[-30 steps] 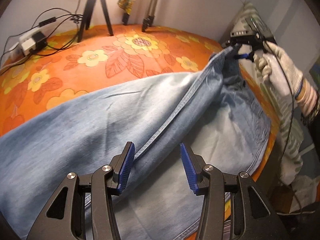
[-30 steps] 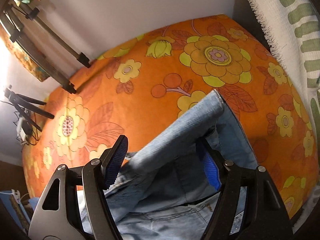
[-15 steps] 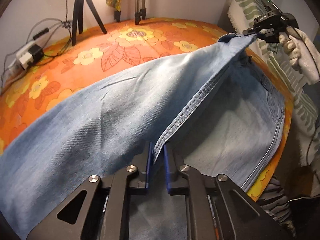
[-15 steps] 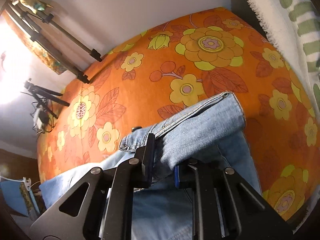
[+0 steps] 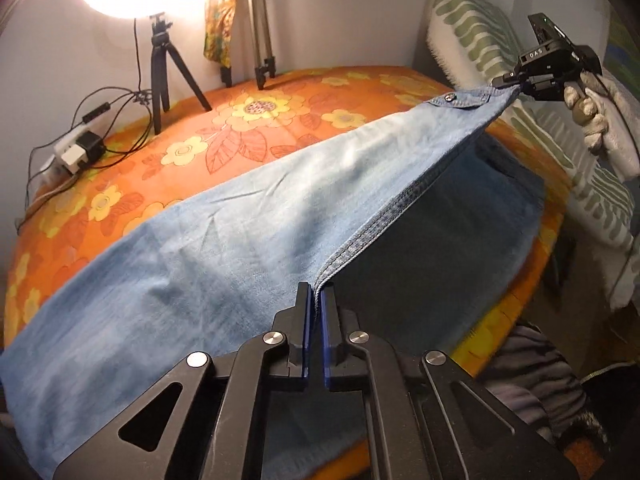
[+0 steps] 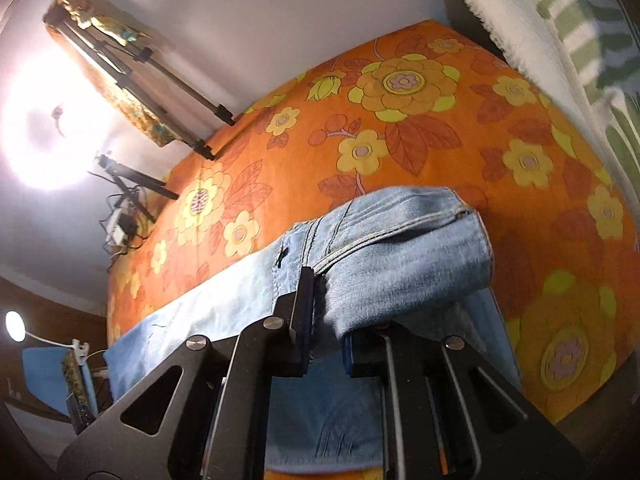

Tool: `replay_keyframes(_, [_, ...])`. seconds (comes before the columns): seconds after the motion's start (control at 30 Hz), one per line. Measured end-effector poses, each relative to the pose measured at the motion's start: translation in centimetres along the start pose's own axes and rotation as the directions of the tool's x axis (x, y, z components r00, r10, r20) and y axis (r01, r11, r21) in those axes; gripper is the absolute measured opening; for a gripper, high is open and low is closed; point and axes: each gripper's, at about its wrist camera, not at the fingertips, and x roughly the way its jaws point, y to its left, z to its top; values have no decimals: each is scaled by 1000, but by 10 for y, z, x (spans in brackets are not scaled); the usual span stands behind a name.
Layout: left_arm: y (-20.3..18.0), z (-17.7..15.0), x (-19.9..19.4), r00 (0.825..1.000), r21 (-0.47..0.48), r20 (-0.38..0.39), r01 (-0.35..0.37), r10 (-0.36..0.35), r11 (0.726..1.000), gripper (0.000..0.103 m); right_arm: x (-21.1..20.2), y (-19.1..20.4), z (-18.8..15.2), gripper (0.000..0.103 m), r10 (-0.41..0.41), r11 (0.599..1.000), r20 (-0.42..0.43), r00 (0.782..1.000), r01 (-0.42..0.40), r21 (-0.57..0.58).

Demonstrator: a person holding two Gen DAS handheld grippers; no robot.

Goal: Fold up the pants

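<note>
A: Where are the pants [image 5: 248,216] now?

B: Spread over the orange flowered bed [image 5: 280,120], one side seam lifted into a taut ridge. The left tool [image 5: 315,308] is pressed together on that seam at 6 o'clock in its own view; the right tool [image 5: 516,80], at 2 o'clock there, pinches the waistband.

A: What could go wrong?

B: I'd worry about the waistband. In the right wrist view it bunches thickly over the closed pads [image 6: 304,312], so a hard pull might slip it out. Uneven lifting could also skew the fold, and the lower leg lies near the bed's edge at 4 o'clock, where it might slide off.
</note>
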Motion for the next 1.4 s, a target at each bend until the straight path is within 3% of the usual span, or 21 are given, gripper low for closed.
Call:
replay_keyframes(0.23, [-17, -28, -11, 999, 42, -44, 19, -17, 999, 3, -24, -31, -73, 11, 16, 1000, 49, 999, -16, 1])
replay_keyframes(0.5, [-21, -42, -9, 997, 38, -76, 18, -15, 999, 3, 15, -85, -135, 10, 26, 993, -16, 1000, -24, 115])
replay_keyframes(0.6, [-20, -42, -11, 997, 33, -74, 14, -12, 999, 3, 19, -86, -137, 13, 36, 995, -36, 999, -32, 93])
replay_keyframes(0.63, [-21, -43, -12, 997, 32, -73, 12, -9, 999, 3, 17, -86, -136, 26, 35, 995, -36, 999, -31, 92])
replay_keyframes(0.7, [-22, -44, -12, 997, 33, -73, 11, -8, 999, 3, 10, -91, -131, 38, 4, 994, -7, 1000, -3, 110])
replay_keyframes(0.77, [-23, -44, -13, 997, 36, -74, 12, -9, 999, 3, 0, -100, -124, 37, 1, 992, 32, 999, -6, 130])
replay_keyframes(0.83, [-21, -44, -12, 997, 22, -76, 21, -19, 1000, 3, -2, -106, -120, 14, 15, 990, 33, 999, -19, 138])
replay_keyframes(0.93, [-18, -47, -10, 996, 3, -81, 34, -33, 999, 3, -2, -104, -119, 7, -23, 994, 22, 999, 21, 106])
replay_keyframes(1.13, [-21, -54, -11, 995, 2, -89, 39, -38, 999, 5, 5, -99, -122, 6, -120, 992, 2, 993, 120, 45])
replay_keyframes(1.17, [-20, -55, -12, 995, -10, -91, 42, -43, 999, 8, 5, -99, -122, 9, -135, 990, 1, 991, 134, 38])
replay_keyframes(1.23, [-14, -58, -17, 995, -45, -89, 51, -55, 998, 9, 1, -96, -121, 23, -169, 986, 3, 986, 169, 6])
replay_keyframes(1.3, [-7, -63, -27, 995, -89, -70, 59, -65, 994, 12, -13, -88, -120, 27, -223, 974, 53, 973, 225, -39])
replay_keyframes(1.4, [8, -73, -46, 998, -167, -30, 46, -52, 985, 17, -33, -71, -115, 27, -226, 968, 115, 967, 236, -89])
